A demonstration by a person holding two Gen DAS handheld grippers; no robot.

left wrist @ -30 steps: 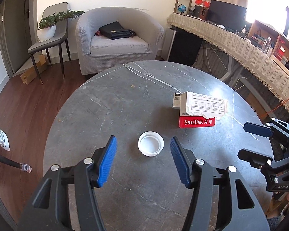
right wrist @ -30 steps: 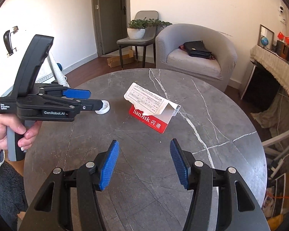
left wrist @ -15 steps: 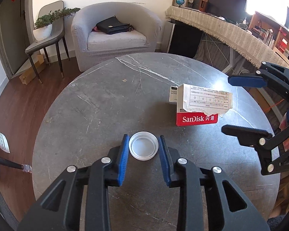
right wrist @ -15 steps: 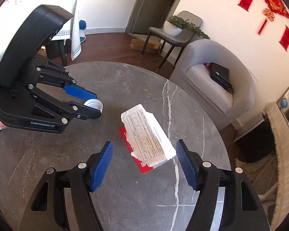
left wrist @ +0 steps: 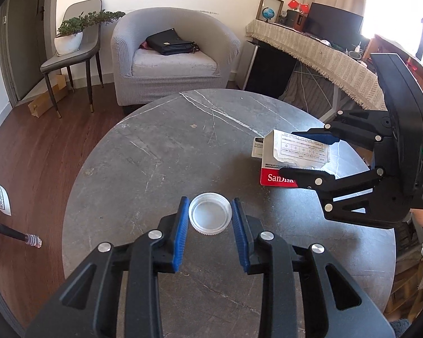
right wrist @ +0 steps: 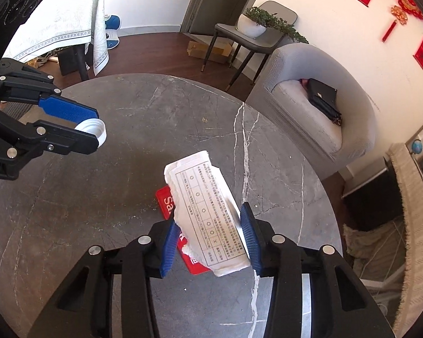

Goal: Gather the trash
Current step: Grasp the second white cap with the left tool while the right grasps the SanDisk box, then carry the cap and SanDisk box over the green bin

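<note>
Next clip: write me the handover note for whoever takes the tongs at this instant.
Left tongs: shut on the white cap, at the near edge of the table.
Right tongs: jaws have just been closing, now gripping the torn SanDisk pack.
Done: both items gripped.
Left: carry both to a bin; none is in view.

Left gripper (left wrist: pixel 210 219): black frame, blue ribbed pads, aimed steeply downward; jaws drawn in close, both pads pressed on the sides of a white bottle cap (left wrist: pixel 210 217) between them. Right gripper (right wrist: pixel 208 235): same build, aimed steeply downward, off to the right of the left one; jaws have just been closing, pads now against the two sides of a torn white packet (right wrist: pixel 208 214) between them. Hands mostly out of view.
</note>
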